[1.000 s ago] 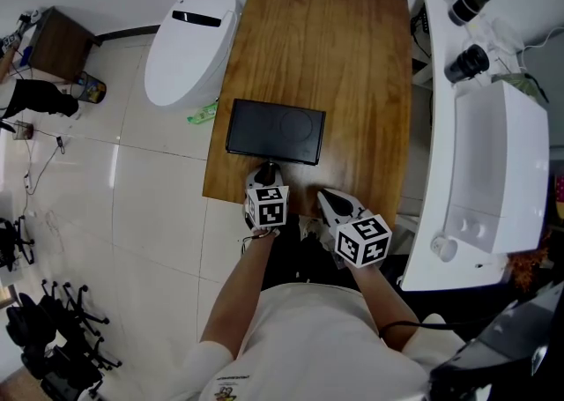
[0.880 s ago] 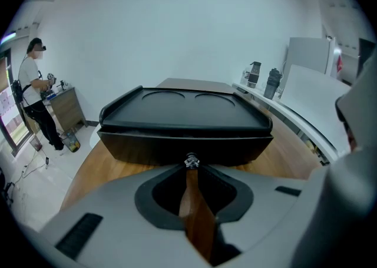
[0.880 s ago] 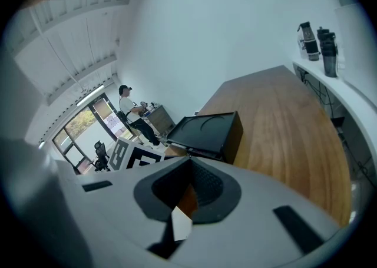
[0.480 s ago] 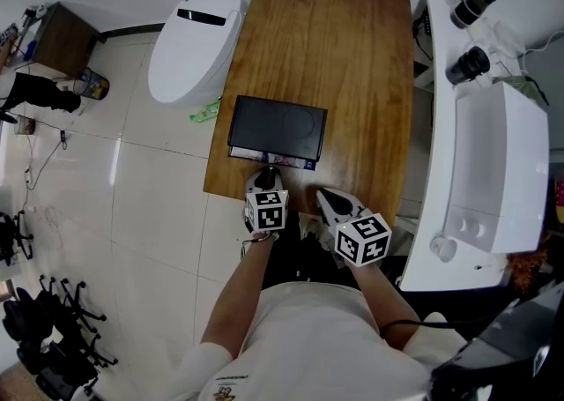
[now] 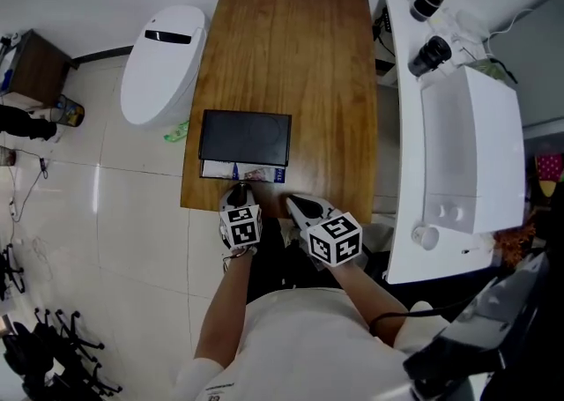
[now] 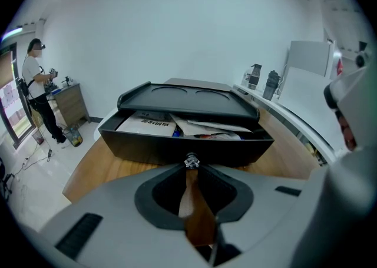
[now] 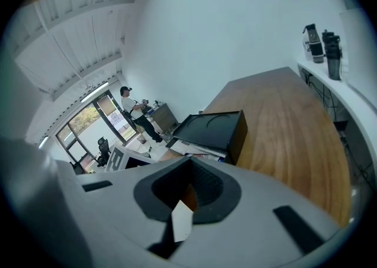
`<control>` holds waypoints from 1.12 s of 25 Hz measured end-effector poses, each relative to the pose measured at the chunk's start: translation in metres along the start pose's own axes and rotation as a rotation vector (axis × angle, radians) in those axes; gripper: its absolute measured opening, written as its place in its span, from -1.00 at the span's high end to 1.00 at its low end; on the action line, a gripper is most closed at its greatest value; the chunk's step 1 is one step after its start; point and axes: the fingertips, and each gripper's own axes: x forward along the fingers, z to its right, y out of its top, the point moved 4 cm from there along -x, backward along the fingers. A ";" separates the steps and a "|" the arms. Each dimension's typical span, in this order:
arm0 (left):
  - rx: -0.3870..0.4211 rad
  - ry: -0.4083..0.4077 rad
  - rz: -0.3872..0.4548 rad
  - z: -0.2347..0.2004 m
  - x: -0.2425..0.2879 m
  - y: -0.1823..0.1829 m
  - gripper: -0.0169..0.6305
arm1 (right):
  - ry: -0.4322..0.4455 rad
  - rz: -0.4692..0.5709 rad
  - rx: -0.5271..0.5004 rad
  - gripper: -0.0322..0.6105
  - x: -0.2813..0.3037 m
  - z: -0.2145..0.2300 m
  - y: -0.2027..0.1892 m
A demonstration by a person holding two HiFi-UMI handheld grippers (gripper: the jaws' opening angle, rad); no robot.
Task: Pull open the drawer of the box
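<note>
A black box (image 5: 245, 136) sits near the front left of the wooden table (image 5: 291, 55). Its drawer (image 5: 242, 172) stands partly pulled out toward me, with papers showing inside (image 6: 153, 122). My left gripper (image 5: 238, 193) is at the drawer's front, shut on the small silver knob (image 6: 191, 160) in the middle of the drawer face (image 6: 147, 149). My right gripper (image 5: 293, 204) hovers over the table's near edge, just right of the drawer, with its jaws together and nothing in them. From the right gripper view the box (image 7: 215, 124) lies ahead and to the left.
A white rounded appliance (image 5: 159, 60) stands on the floor left of the table. A white counter (image 5: 458, 152) with two dark bottles (image 5: 430, 16) runs along the right. A person (image 6: 36, 93) stands far off at the left by a small wooden cabinet (image 5: 35, 60).
The drawer has slid out of the box toward me, and papers now show. My left gripper has drawn back with the knob. The right gripper has hardly moved.
</note>
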 end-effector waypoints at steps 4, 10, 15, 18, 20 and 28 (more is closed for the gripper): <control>-0.008 -0.001 -0.008 0.004 -0.004 -0.006 0.74 | -0.001 -0.006 -0.010 0.94 -0.003 0.000 -0.004; -0.018 0.004 0.006 0.004 -0.011 -0.014 0.74 | 0.003 -0.015 -0.025 0.94 -0.005 -0.005 -0.010; -0.016 -0.005 0.031 0.011 -0.008 -0.028 0.74 | 0.003 -0.017 -0.031 0.94 -0.013 -0.004 -0.018; -0.023 -0.010 0.016 0.011 -0.014 -0.033 0.74 | 0.002 -0.015 -0.031 0.94 -0.014 -0.009 -0.019; -0.023 -0.010 0.015 0.010 -0.018 -0.033 0.74 | 0.003 -0.016 -0.034 0.94 -0.014 -0.012 -0.019; -0.029 -0.017 0.010 0.009 -0.029 -0.050 0.74 | 0.007 -0.014 -0.042 0.94 -0.014 -0.020 -0.022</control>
